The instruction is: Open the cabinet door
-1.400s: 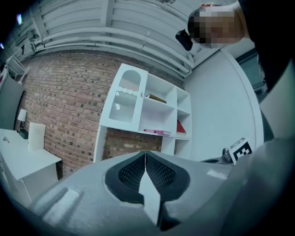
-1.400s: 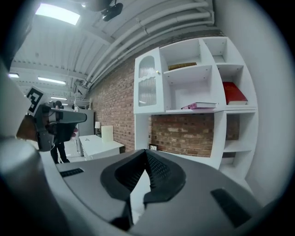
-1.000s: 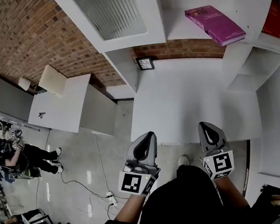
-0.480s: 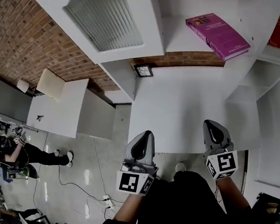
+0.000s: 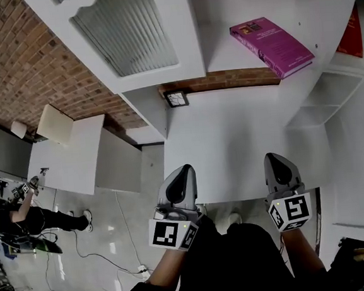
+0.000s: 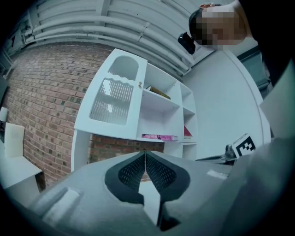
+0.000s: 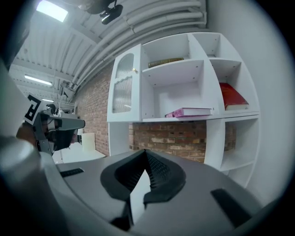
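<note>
The white cabinet door (image 5: 128,32) with ribbed glass closes the upper left bay of a white shelving unit. The left gripper view shows the door (image 6: 112,99) with a small knob (image 6: 140,84) at its right edge. It also appears in the right gripper view as a door (image 7: 123,87) flush with the unit. My left gripper (image 5: 183,172) and right gripper (image 5: 274,160) hover side by side before the unit's low counter (image 5: 232,137), well below the door and apart from it. Both are shut with nothing between the pads, seen up close on the left gripper (image 6: 145,153) and the right gripper (image 7: 145,151).
A purple book (image 5: 271,37) lies on the middle shelf and a red book (image 5: 351,32) on the right shelf. A small framed picture (image 5: 176,98) stands at the counter's back. To the left are a white table (image 5: 66,155), a person (image 5: 23,216) and floor cables (image 5: 125,254).
Both grippers, still shut, have edged forward toward the shelving unit. The head view has swung, so the door and shelves now sit further left in it.
</note>
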A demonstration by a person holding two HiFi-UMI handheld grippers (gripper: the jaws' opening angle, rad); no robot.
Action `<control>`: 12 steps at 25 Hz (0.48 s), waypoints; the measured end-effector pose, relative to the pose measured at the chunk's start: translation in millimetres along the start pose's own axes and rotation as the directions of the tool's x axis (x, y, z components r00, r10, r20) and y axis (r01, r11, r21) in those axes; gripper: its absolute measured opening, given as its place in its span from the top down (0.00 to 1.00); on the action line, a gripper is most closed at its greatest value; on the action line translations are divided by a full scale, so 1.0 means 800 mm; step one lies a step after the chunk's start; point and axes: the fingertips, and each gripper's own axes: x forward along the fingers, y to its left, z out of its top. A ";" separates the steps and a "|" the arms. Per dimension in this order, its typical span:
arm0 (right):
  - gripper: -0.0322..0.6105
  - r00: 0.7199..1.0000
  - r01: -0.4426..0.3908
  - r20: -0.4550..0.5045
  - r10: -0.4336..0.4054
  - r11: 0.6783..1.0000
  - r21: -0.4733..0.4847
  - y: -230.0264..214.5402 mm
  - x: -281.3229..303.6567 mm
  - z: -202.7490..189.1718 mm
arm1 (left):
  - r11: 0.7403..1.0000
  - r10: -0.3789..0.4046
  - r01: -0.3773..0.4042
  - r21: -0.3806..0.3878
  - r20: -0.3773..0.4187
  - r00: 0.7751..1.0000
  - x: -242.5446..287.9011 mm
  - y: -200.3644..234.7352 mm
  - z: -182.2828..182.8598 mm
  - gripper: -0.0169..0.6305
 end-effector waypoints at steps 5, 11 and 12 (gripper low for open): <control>0.95 1.000 0.022 0.008 -0.023 0.989 0.146 0.020 0.013 0.013 | 0.999 -0.034 0.035 0.029 -0.047 0.998 0.007 0.022 0.006 0.94; 0.95 1.000 0.008 0.022 -0.012 0.990 0.141 0.050 0.043 0.039 | 0.998 -0.049 0.050 0.026 -0.035 0.998 0.019 0.050 0.033 0.94; 0.95 1.000 0.003 0.023 -0.007 0.991 0.135 0.054 0.048 0.043 | 0.998 -0.050 0.051 0.036 -0.030 0.998 0.023 0.054 0.040 0.94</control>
